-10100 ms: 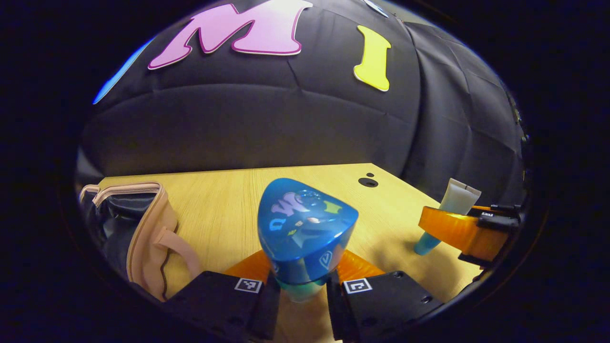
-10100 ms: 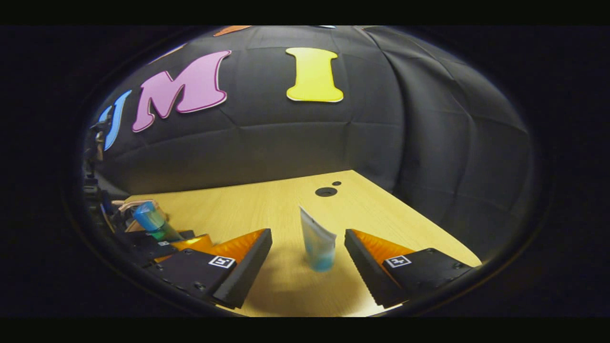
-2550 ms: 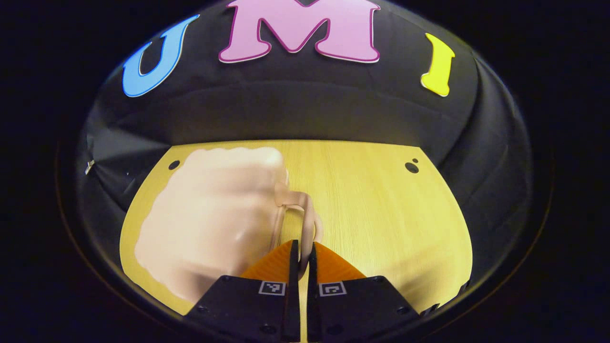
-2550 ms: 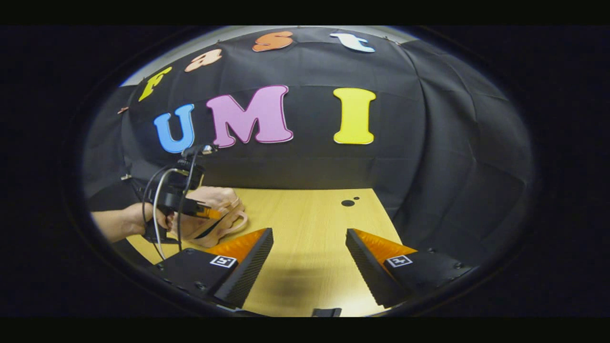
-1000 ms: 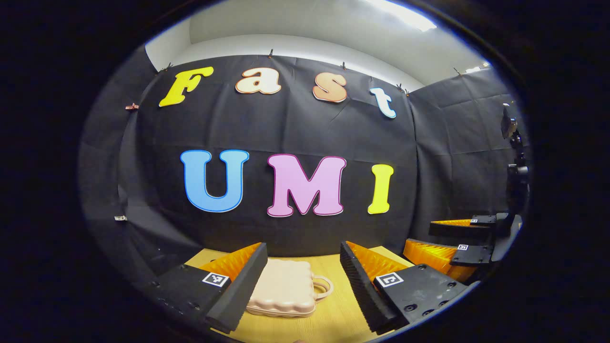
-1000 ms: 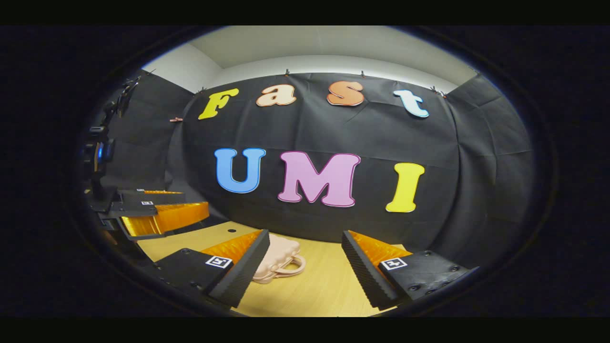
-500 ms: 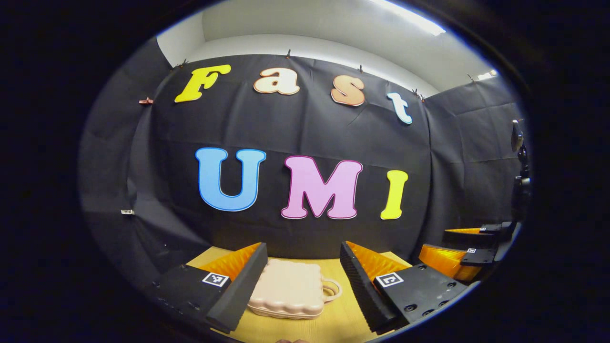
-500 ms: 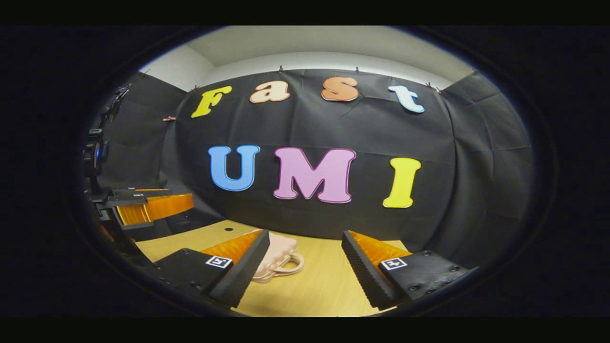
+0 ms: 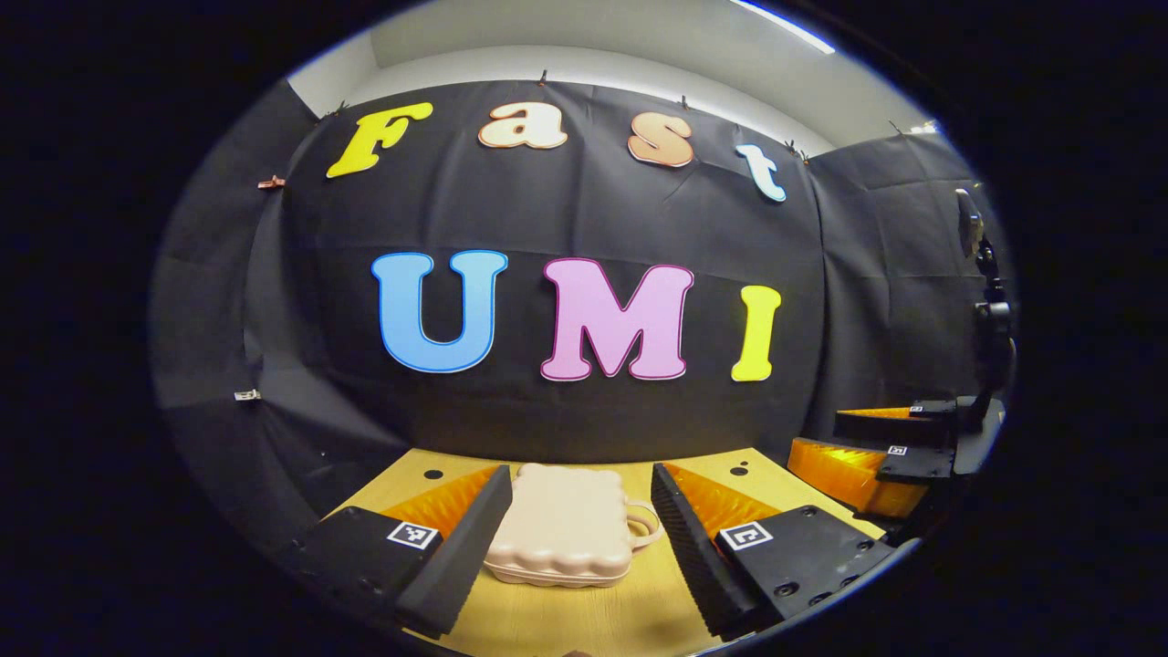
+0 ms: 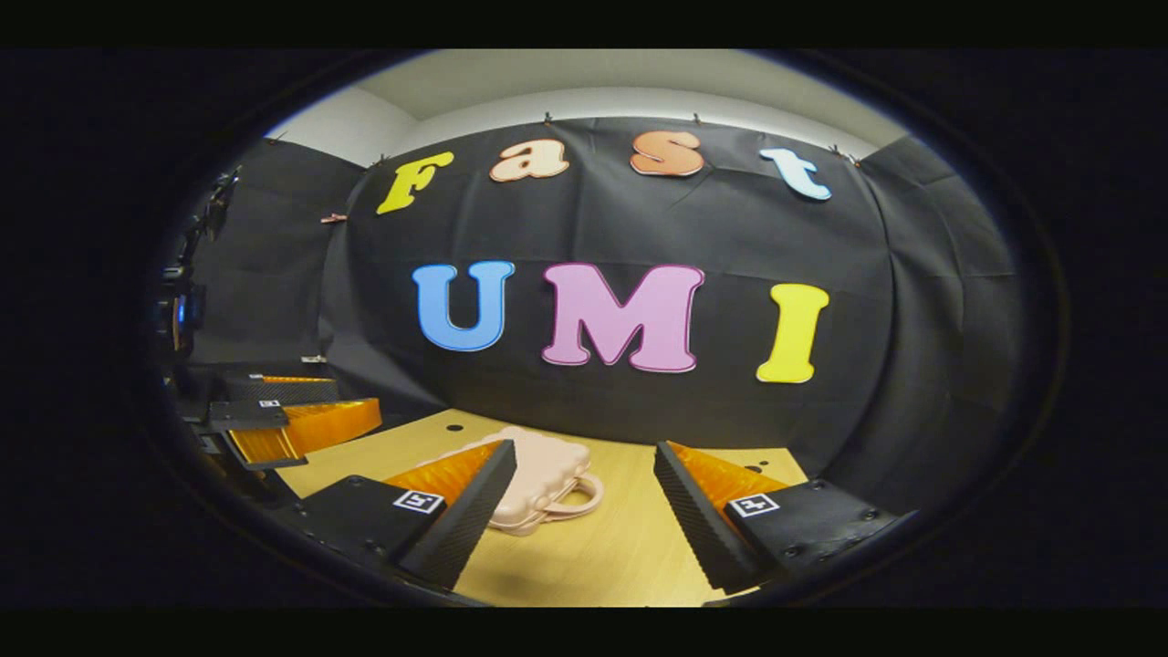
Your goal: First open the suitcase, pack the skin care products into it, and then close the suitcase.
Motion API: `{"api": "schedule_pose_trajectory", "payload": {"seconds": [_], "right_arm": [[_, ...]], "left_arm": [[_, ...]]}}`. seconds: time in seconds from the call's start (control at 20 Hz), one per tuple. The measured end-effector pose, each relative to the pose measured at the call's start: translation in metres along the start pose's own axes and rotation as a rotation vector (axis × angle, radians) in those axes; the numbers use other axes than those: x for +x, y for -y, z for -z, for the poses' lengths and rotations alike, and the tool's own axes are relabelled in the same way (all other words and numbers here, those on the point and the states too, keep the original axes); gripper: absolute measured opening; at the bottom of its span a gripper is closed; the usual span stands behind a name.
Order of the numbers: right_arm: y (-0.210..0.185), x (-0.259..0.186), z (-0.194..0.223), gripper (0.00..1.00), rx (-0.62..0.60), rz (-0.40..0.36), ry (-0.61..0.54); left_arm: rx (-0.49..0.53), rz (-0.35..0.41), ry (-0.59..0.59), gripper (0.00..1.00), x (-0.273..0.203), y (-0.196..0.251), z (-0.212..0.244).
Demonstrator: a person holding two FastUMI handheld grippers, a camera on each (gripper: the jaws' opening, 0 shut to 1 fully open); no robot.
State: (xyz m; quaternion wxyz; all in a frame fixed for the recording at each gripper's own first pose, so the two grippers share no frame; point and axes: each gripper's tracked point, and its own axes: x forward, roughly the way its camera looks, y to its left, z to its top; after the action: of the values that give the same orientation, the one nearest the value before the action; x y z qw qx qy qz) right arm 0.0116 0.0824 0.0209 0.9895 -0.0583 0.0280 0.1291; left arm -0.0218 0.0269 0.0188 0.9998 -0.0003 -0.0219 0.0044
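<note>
The little pink suitcase (image 9: 561, 523) is seen lying shut and flat on the table (image 9: 639, 602), both the left gripper (image 9: 577, 520) and right gripper (image 10: 584, 497) are held wide and empty, and it's probably light and stiff-shelled, best lifted by its looped handle (image 9: 644, 524).

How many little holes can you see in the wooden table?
3 in the left gripper view: one hole near the light wooden table's back left corner, and a big and small pair near its back right corner. The closed pink scalloped suitcase may hide more.
</note>
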Motion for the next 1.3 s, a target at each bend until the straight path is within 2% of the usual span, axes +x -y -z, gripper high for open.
{"api": "schedule_pose_trajectory", "payload": {"seconds": [0.3,0.5,0.75,0.85,0.95,1.0,1.05,1.3], "right_arm": [[0.015,-0.001,0.009,0.96,0.005,0.040,-0.017],[0.033,-0.007,0.025,0.97,0.013,0.089,-0.052],[0.053,-0.012,0.035,0.96,0.047,0.162,-0.085],[0.053,-0.013,0.038,0.96,0.040,0.170,-0.097],[0.052,-0.012,0.037,0.96,0.035,0.178,-0.094],[0.053,-0.011,0.038,0.92,0.027,0.182,-0.091],[0.054,-0.011,0.038,0.96,0.019,0.192,-0.090],[0.051,-0.006,0.034,0.97,0.034,0.196,-0.062]], "left_arm": [[0.016,-0.004,-0.021,0.96,0.009,0.004,0.013],[0.025,0.022,-0.107,0.96,0.018,0.011,0.043],[0.028,0.056,-0.115,0.96,0.032,0.016,0.046],[-0.019,0.058,-0.127,0.96,0.039,0.014,0.049],[-0.124,0.068,-0.146,0.96,0.047,0.016,0.054],[-0.161,0.065,-0.153,0.96,0.050,0.013,0.056],[-0.182,0.055,-0.163,0.96,0.053,0.007,0.060],[-0.167,0.050,-0.185,0.96,0.054,-0.009,0.068]]}}
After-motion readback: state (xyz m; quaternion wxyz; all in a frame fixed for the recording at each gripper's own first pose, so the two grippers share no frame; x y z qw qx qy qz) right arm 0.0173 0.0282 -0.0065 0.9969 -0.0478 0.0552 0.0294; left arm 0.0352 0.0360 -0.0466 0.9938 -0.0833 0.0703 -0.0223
